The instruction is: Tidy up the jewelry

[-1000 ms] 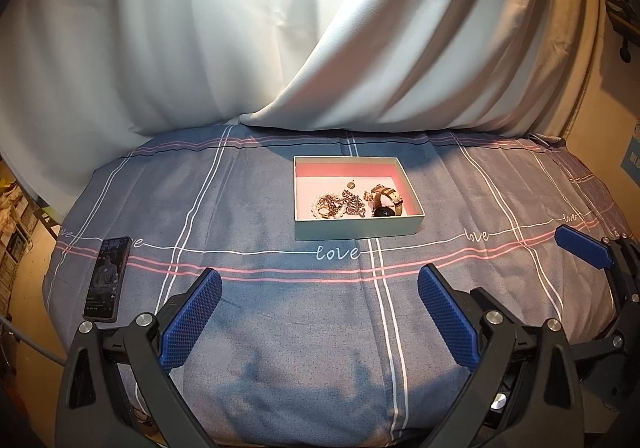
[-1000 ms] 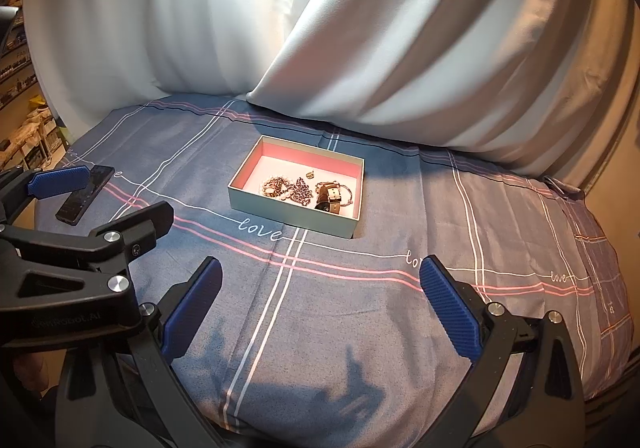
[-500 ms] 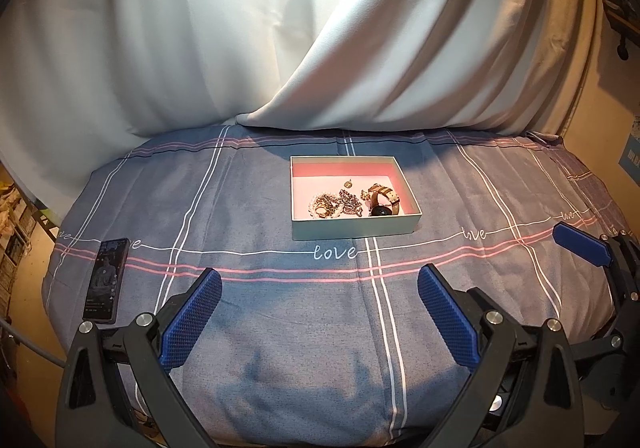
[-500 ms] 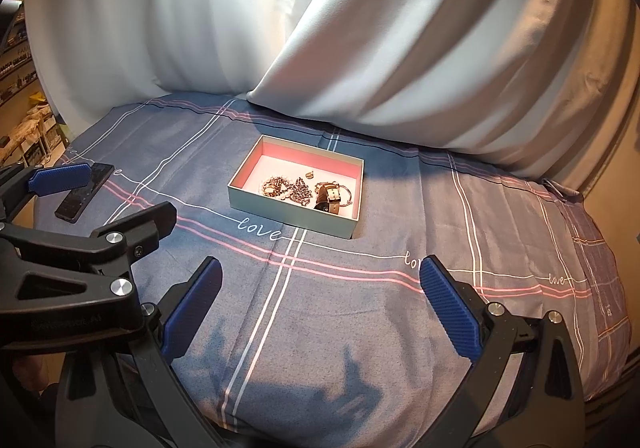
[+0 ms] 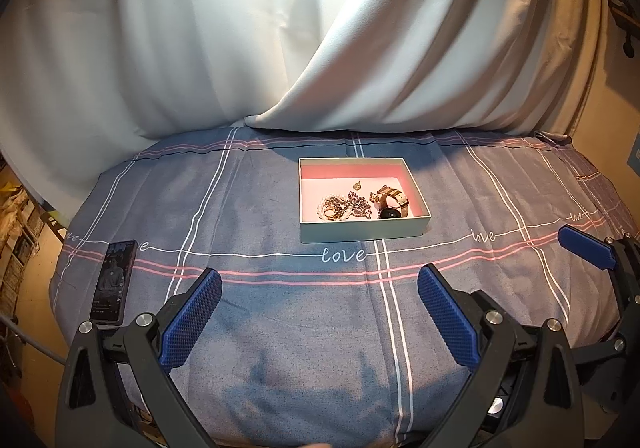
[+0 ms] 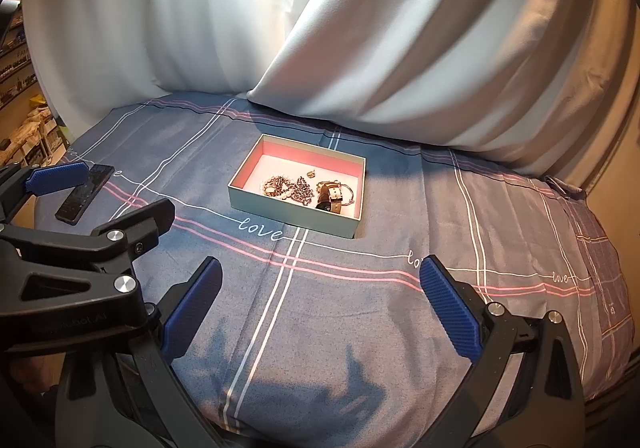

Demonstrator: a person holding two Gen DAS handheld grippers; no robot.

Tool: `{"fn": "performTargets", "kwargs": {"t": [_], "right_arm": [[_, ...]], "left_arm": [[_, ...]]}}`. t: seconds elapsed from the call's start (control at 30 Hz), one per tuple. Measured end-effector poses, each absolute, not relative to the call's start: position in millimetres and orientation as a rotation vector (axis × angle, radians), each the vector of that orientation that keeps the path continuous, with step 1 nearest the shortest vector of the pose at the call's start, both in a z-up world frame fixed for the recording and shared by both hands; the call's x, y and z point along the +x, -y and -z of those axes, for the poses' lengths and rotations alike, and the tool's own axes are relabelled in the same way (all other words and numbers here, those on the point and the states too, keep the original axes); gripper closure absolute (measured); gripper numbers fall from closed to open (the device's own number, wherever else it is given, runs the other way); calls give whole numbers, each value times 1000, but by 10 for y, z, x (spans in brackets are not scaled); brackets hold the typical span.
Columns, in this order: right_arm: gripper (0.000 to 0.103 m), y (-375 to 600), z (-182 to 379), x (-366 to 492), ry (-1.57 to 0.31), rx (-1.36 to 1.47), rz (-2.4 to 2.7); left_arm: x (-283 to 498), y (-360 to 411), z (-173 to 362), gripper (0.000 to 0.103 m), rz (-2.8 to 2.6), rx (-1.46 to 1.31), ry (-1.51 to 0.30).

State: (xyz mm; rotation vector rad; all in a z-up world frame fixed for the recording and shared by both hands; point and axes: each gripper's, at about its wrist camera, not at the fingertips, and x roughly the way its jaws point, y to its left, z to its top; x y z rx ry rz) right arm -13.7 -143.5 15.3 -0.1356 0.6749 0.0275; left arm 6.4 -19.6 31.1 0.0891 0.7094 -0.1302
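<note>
Both tools hang over the near edge of a bed [image 5: 280,328] covered with a blue-grey sheet striped in white and pink and lettered "love". The left hand-held gripper [image 5: 320,322] has its blue-padded fingers spread wide with nothing between them. The right hand-held gripper [image 6: 320,318] is spread the same way and also empty. In the right wrist view the left tool shows at the left edge; in the left wrist view one blue pad of the right tool shows at the far right.

A shallow box [image 5: 362,228], pale green outside and pink inside, sits on the sheet farther in, near the middle of the bed and well apart from both tools. The jewelry lies at the near end of its floor: a tangle of chains [image 5: 344,207] and beads to the left, a watch [image 5: 394,204] with a brown strap to the right, touching or almost touching the tangle, and a small pendant [image 5: 357,184] alone just beyond them.

A phone [image 5: 112,282] lies screen-up at the bed's left near edge. Pale curtains [image 5: 280,28] hang behind the bed.
</note>
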Motion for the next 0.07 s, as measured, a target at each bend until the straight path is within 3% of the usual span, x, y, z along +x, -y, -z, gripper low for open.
{"fn": "performTargets", "kwargs": {"t": [0.07], "right_arm": [[6, 1444, -151, -134, -676, -132, -26]], "left_arm": [[66, 178, -301, 6, 120, 84, -713]]}}
